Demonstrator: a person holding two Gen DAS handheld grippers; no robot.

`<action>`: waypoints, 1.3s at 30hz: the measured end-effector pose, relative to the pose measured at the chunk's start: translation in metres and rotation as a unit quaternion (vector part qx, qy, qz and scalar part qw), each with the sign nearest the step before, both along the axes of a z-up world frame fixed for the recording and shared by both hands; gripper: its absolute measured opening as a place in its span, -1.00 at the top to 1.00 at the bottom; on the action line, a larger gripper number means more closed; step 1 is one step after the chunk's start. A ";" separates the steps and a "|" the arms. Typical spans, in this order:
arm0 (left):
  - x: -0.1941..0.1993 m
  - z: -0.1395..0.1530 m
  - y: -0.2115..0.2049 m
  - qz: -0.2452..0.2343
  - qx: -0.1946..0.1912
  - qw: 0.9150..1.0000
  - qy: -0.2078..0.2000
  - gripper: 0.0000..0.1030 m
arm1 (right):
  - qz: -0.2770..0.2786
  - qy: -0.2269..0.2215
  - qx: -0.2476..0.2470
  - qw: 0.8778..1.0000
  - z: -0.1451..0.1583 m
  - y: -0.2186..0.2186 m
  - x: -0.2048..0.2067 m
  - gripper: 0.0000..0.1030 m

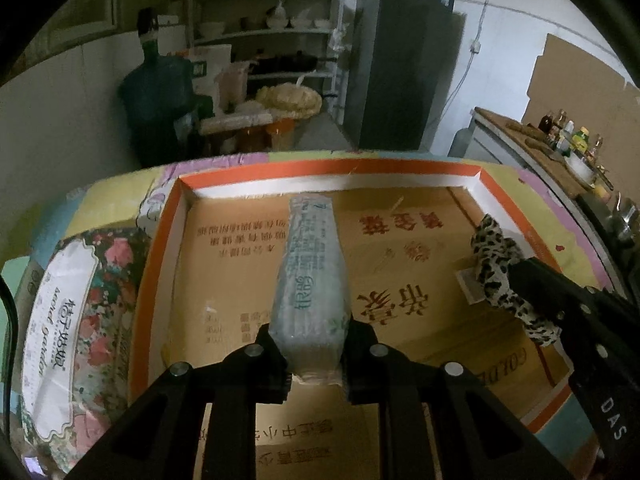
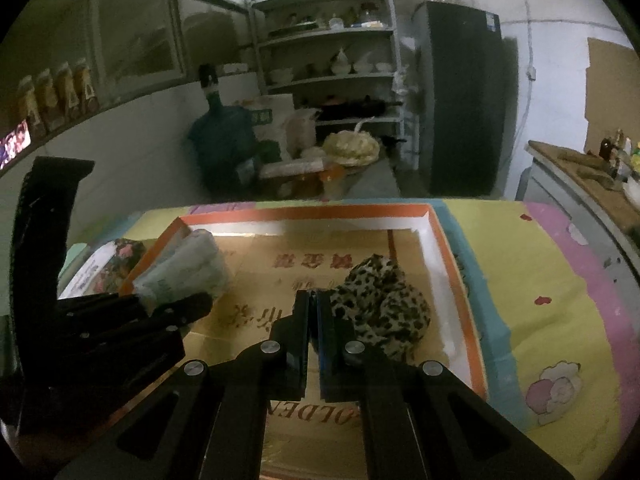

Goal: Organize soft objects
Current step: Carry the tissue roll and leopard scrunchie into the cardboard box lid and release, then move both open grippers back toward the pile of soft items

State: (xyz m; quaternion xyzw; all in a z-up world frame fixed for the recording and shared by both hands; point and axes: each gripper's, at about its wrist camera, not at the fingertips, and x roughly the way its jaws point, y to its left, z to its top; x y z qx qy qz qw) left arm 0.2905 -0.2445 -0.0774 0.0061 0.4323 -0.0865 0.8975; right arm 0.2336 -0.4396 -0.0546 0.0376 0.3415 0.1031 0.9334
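Observation:
My left gripper [image 1: 314, 354] is shut on a pale green plastic-wrapped tissue pack [image 1: 310, 280], held over the open orange-rimmed cardboard box [image 1: 160, 248]. The pack also shows in the right wrist view [image 2: 188, 272], at the box's left side. My right gripper [image 2: 314, 320] is shut, its jaws nearly together, with a leopard-print cloth [image 2: 380, 300] bunched at and to the right of its tips; in the left wrist view the cloth [image 1: 500, 272] drapes over the right gripper's fingers [image 1: 540, 280] inside the box's right side.
A floral-printed tissue pack [image 1: 68, 312] lies left of the box on the colourful tablecloth [image 2: 540, 280]. Behind the table are a water jug [image 1: 156, 92], shelves with dishes [image 2: 328, 64], a dark fridge [image 2: 464, 96] and a counter with bottles [image 1: 568, 136].

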 end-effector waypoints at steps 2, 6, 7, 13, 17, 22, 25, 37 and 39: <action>0.000 0.001 0.000 0.001 0.000 1.000 0.000 0.62 | 0.004 0.005 0.005 1.000 -0.002 0.001 0.002 0.90; -0.001 0.001 0.000 0.000 -0.003 1.000 0.003 0.37 | 0.011 0.012 0.011 1.000 -0.003 0.000 0.003 0.89; -0.002 0.002 0.000 0.000 -0.003 1.000 0.001 0.33 | 0.012 0.012 0.012 1.000 -0.004 0.001 0.002 0.89; -0.012 0.015 0.001 -0.001 -0.006 0.999 -0.032 -0.39 | 0.018 0.012 0.017 1.000 -0.002 0.002 0.003 0.47; -0.020 0.026 0.004 -0.003 -0.012 0.998 -0.056 -0.43 | 0.019 0.005 0.017 1.000 0.001 0.003 -0.001 0.17; -0.030 0.042 0.009 -0.005 -0.016 0.996 -0.085 -0.52 | 0.010 -0.006 0.022 1.000 0.008 0.000 -0.009 0.01; -0.040 0.054 0.010 -0.003 -0.007 0.993 -0.115 -0.56 | 0.002 -0.014 0.021 1.000 0.013 0.000 -0.016 -0.02; -0.089 0.111 0.039 -0.017 -0.030 0.975 -0.221 -0.73 | -0.024 -0.067 0.013 0.997 0.051 0.010 -0.063 -0.15; -0.097 0.118 0.046 -0.022 -0.034 0.971 -0.237 -0.76 | -0.029 -0.073 0.015 0.997 0.057 0.011 -0.070 -0.17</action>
